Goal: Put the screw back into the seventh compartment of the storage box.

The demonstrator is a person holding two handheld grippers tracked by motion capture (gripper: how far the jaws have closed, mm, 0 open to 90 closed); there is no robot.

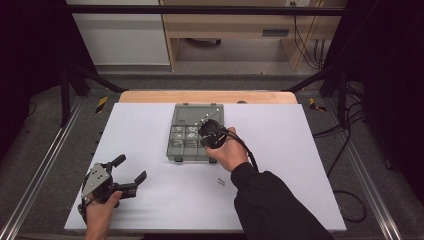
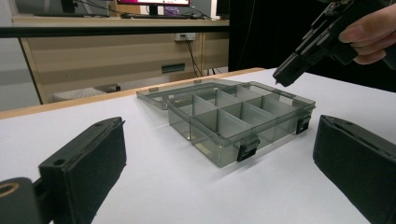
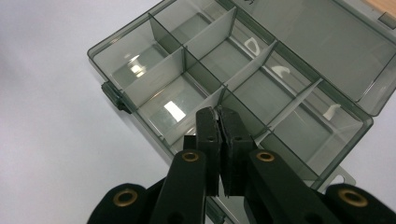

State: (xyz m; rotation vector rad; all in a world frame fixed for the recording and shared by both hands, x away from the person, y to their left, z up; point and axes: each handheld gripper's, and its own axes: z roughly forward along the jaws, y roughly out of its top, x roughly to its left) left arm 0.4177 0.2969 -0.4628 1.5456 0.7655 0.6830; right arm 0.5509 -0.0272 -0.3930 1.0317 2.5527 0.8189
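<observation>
A smoky clear compartment box lies mid-table with its lid folded back flat. Its dividers form several cells, and a few hold small pale pieces. My right gripper hovers over the box's right half, tilted down, its jaws pressed together; whether anything tiny sits at the tips I cannot tell. The right gripper view has the right gripper above a divider near the box's front wall. My left gripper rests open at the table's front left, aimed at the box, nothing between its pads.
A small pale part lies on the white tabletop just in front of the box, beside the right forearm. Black frame posts stand at both back corners. A wooden desk and cables lie beyond the table.
</observation>
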